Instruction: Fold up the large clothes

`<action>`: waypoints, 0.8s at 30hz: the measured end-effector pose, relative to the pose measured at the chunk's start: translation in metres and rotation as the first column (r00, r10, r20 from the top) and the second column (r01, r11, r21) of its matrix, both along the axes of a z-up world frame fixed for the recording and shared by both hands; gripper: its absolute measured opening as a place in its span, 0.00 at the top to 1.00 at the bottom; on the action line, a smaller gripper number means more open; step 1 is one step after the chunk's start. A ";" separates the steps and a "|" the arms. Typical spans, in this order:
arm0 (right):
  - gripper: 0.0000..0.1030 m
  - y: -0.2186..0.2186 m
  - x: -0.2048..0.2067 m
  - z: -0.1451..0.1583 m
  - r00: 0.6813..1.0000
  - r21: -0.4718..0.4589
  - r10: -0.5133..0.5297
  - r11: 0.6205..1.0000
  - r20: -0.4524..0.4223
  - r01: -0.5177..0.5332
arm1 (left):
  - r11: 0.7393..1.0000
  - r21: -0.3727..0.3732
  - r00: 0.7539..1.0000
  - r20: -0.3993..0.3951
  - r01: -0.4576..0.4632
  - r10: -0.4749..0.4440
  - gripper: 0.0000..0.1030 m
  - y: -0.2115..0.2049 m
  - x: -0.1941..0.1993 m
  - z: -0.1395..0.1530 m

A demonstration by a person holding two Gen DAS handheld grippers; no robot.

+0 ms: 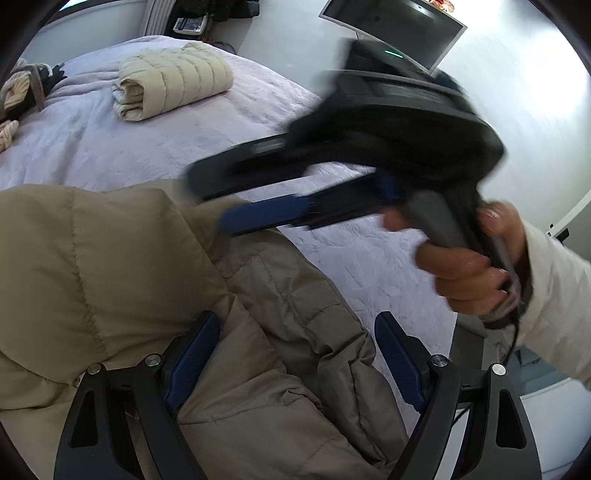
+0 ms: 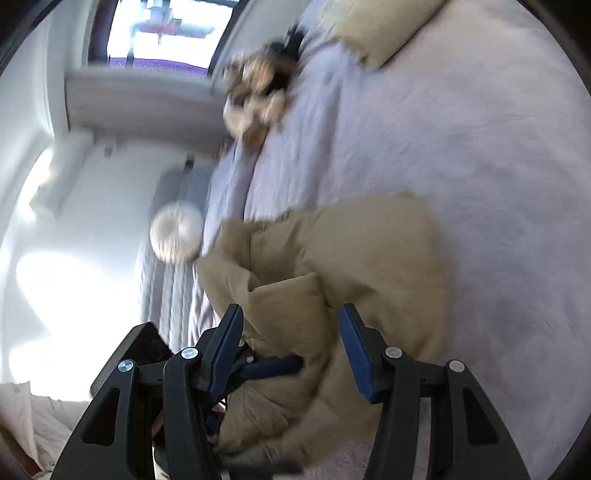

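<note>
A tan quilted puffer jacket (image 1: 147, 295) lies bunched on the lilac bed cover (image 1: 184, 144). It also shows in the right wrist view (image 2: 351, 251). My left gripper (image 1: 295, 332) is open, its blue pads on either side of the jacket's folds. My right gripper (image 2: 291, 325) is open above the jacket. In the left wrist view the right gripper (image 1: 207, 199) reaches in blurred from the right, its fingers spread near the jacket's upper edge.
A folded cream puffer jacket (image 1: 173, 85) lies at the far side of the bed. Mixed small clothes (image 1: 22, 92) lie at the bed's far left. A monitor (image 1: 399, 26) stands beyond the bed. A blurred white round object (image 2: 177, 236) sits left of the bed.
</note>
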State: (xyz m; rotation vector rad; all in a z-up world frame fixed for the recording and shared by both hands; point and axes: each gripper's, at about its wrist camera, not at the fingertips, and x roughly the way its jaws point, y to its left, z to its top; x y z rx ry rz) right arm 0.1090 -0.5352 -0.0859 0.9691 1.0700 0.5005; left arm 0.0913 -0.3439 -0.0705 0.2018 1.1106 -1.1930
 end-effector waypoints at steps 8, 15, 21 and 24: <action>0.81 0.027 0.046 -0.027 0.990 -0.097 0.106 0.989 -0.098 -0.115 | 1.000 -0.001 1.000 0.013 -0.016 0.016 0.17 0.013 -0.005 0.008; 0.87 0.027 0.048 -0.069 0.980 -0.168 0.077 0.980 -0.183 -0.108 | 0.981 -0.072 0.984 0.000 -0.178 0.179 0.17 0.084 0.015 0.055; 0.88 0.021 0.042 -0.090 0.984 -0.149 0.048 0.986 -0.172 -0.075 | 0.862 0.004 0.853 -0.142 -0.507 0.502 0.17 0.186 0.074 0.025; 0.88 0.021 0.040 -0.092 0.985 -0.139 0.038 0.988 -0.169 -0.062 | 0.817 0.031 0.780 -0.280 -0.575 0.560 0.17 0.215 0.090 -0.009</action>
